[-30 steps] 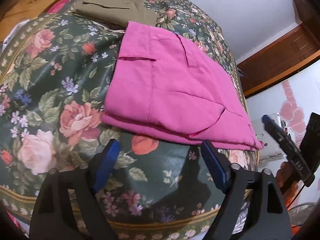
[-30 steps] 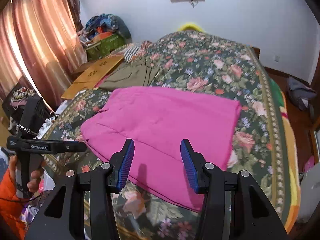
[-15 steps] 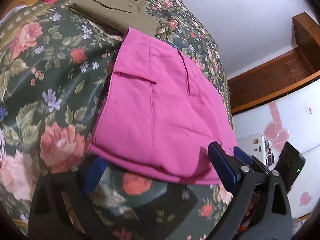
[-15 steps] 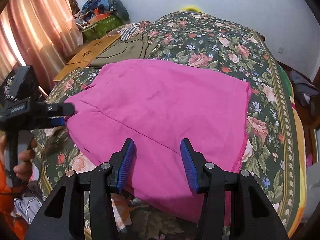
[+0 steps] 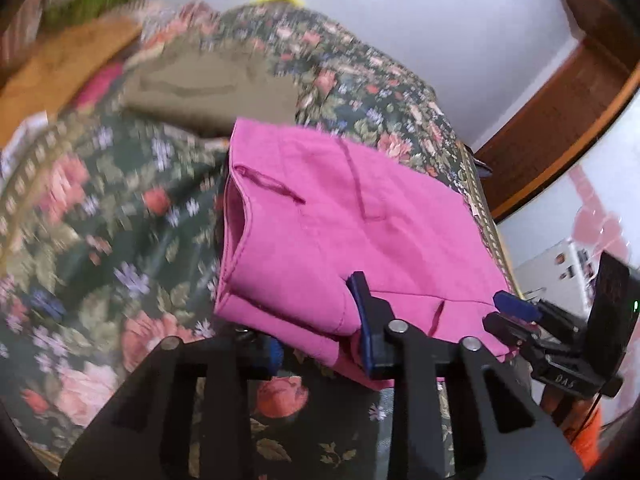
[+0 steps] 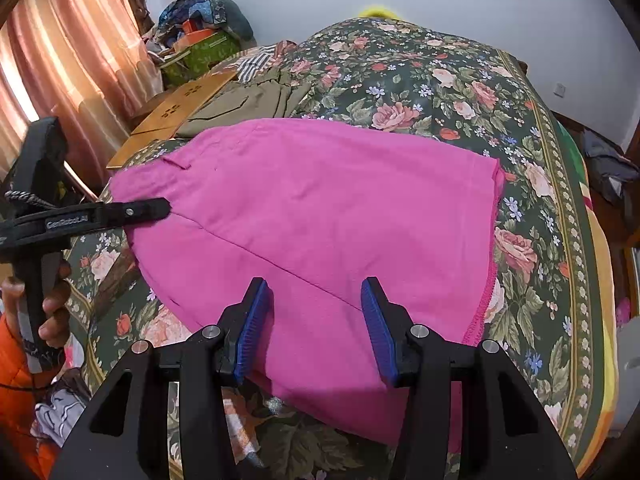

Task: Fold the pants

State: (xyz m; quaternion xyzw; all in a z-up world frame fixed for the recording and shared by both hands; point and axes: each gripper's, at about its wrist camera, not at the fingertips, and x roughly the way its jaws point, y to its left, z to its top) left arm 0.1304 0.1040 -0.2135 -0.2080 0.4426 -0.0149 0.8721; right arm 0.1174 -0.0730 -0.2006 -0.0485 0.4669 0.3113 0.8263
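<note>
Folded pink pants (image 6: 312,216) lie on a floral bed cover (image 6: 460,80); they also show in the left wrist view (image 5: 340,232). My left gripper (image 5: 320,332) straddles the near corner of the pants, one blue pad under the cloth and one on top, jaws partly closed; it also shows at the pants' left edge in the right wrist view (image 6: 160,210). My right gripper (image 6: 316,328) is open, its pads over the near edge of the pants; it also shows in the left wrist view (image 5: 516,312).
Folded olive pants (image 6: 248,104) lie beyond the pink ones. A wooden board (image 6: 176,108) and a heap of bags (image 6: 200,44) stand at the bed's far left by the curtain. Dark clothes (image 6: 608,168) lie on the floor at the right.
Both grippers moved forward onto the near edge of the pants. The left jaws narrowed around the pants' corner, and the cloth there lifted and bunched. The right gripper stayed open.
</note>
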